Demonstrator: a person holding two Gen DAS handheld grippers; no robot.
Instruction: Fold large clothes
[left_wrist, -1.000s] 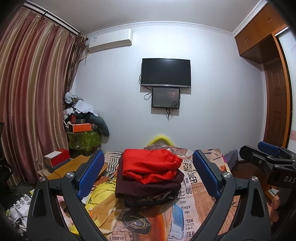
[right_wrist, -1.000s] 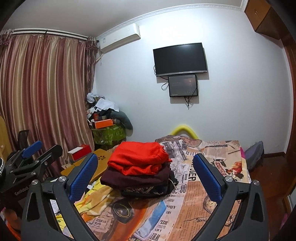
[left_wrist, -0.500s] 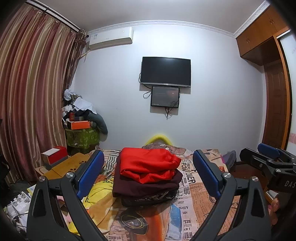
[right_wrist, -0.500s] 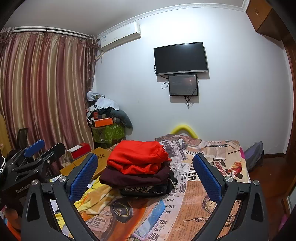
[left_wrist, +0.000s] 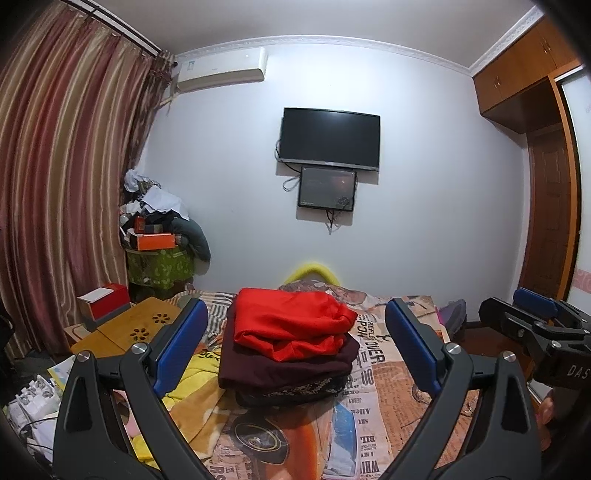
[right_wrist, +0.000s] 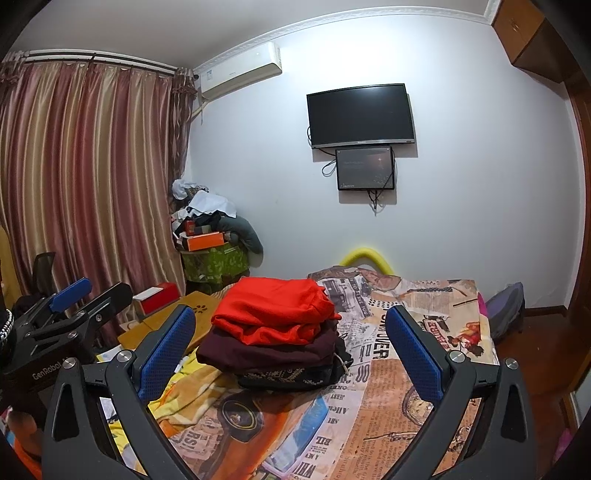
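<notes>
A stack of folded clothes lies on the bed: a red garment (left_wrist: 291, 325) (right_wrist: 275, 312) on top, a dark maroon one (left_wrist: 284, 369) (right_wrist: 266, 352) under it, and a black patterned one (left_wrist: 291, 393) (right_wrist: 291, 378) at the bottom. My left gripper (left_wrist: 293, 345) is open and held above the bed, well short of the stack, nothing between its blue pads. My right gripper (right_wrist: 291, 349) is open too, likewise empty and back from the stack. Each gripper shows in the other's view: the right gripper (left_wrist: 535, 325) at the far right, the left gripper (right_wrist: 70, 310) at the far left.
The bed (left_wrist: 384, 391) has a newspaper-print cover, with a yellow blanket (left_wrist: 192, 387) bunched at its left. A wooden lap desk (left_wrist: 129, 332) with a red box (left_wrist: 105, 301) stands left of the bed. Piled boxes and clothes (left_wrist: 159, 229) fill the corner by the curtain (left_wrist: 62, 184).
Both views have drifted slightly; the stack sits a little lower and nearer in frame. Both grippers stay open and empty.
</notes>
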